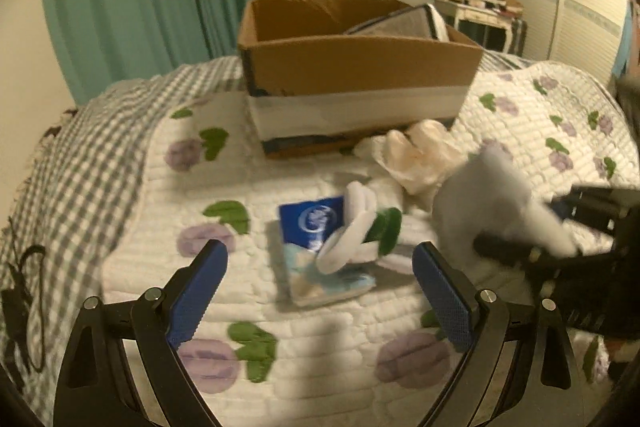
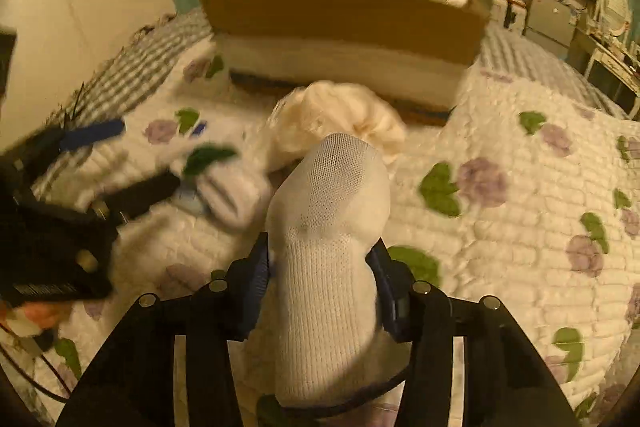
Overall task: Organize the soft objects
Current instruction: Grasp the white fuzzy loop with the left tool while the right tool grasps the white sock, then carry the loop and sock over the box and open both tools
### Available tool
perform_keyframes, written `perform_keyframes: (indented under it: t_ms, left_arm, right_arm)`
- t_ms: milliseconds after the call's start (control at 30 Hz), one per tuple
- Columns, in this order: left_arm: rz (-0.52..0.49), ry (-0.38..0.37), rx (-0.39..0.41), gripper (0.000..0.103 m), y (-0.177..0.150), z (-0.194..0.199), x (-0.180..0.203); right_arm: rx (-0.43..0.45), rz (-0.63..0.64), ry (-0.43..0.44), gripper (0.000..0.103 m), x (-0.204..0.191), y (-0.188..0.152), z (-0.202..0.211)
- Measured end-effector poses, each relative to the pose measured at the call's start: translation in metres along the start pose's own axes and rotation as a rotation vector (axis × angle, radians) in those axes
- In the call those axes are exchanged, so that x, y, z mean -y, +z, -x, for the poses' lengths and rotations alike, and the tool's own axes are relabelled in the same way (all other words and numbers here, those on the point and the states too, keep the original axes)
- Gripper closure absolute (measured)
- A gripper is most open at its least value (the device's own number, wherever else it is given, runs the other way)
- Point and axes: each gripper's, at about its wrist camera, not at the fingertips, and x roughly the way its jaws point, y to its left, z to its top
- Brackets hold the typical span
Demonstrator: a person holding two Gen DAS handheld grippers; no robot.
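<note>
Scanning from the left, I see the checked blanket (image 1: 76, 163) at the bed's edge, then the quilted floral bedspread (image 1: 224, 311) carrying everything else. My left gripper (image 1: 320, 291) hangs low over it with its blue fingers (image 1: 200, 287) spread wide and nothing between them. Just ahead of them lies a blue tissue packet (image 1: 316, 251), with a small heap of white cotton pads (image 1: 352, 235) resting on its far corner. Beyond those, a crumpled cream plastic bag (image 1: 412, 155) sits against the foot of the cardboard box (image 1: 360, 67), which already has a dark-edged item leaning inside.

Further right, my right gripper (image 2: 320, 279) is pinching a white sock (image 2: 328, 227), which stands up between the fingers above the bed, short of the box.

The risks, as I judge them: the sock is bulky and bunched, so a loose pinch could let it slide out on the way to the box, landing on the plastic bag or bedspread. The two grippers are near each other, and reaching for the packet while the sock travels could bring them together. The cotton pads sit loosely, so lifting or nudging the packet would probably scatter them.
</note>
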Motion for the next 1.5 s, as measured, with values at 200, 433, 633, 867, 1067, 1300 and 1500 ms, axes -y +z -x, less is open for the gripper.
perform_keyframes:
  t_ms: [200,433,633,867,1067,1300,1500]
  left_arm:
    - [-0.037,-0.059,-0.048,0.008,-0.002,-0.018,0.023]
    - [-0.111,-0.009,-0.061,0.008,-0.002,-0.045,0.04]
    - [-0.148,0.015,-0.04,0.031,-0.005,-0.05,0.045]
    - [-0.117,-0.036,-0.019,0.04,-0.007,-0.034,0.039]
    - [-0.1,-0.046,0.047,0.04,-0.001,0.005,0.035]
    - [-0.14,-0.016,0.162,0.04,0.023,0.07,0.04]
    - [-0.135,-0.009,0.247,0.04,0.054,0.116,0.034]
  right_arm:
    - [0.08,-0.051,-0.07,0.057,0.025,0.012,0.025]
    - [0.077,-0.085,-0.084,0.056,0.041,0.013,0.028]
    - [0.075,-0.085,-0.086,0.056,0.039,0.012,0.027]
    - [0.091,-0.106,-0.095,0.056,0.04,0.006,0.036]
    - [0.119,-0.129,-0.11,0.056,0.039,-0.003,0.059]
    - [0.208,-0.127,-0.109,0.057,0.026,0.002,0.108]
    - [0.301,-0.077,-0.122,0.057,0.01,0.028,0.159]
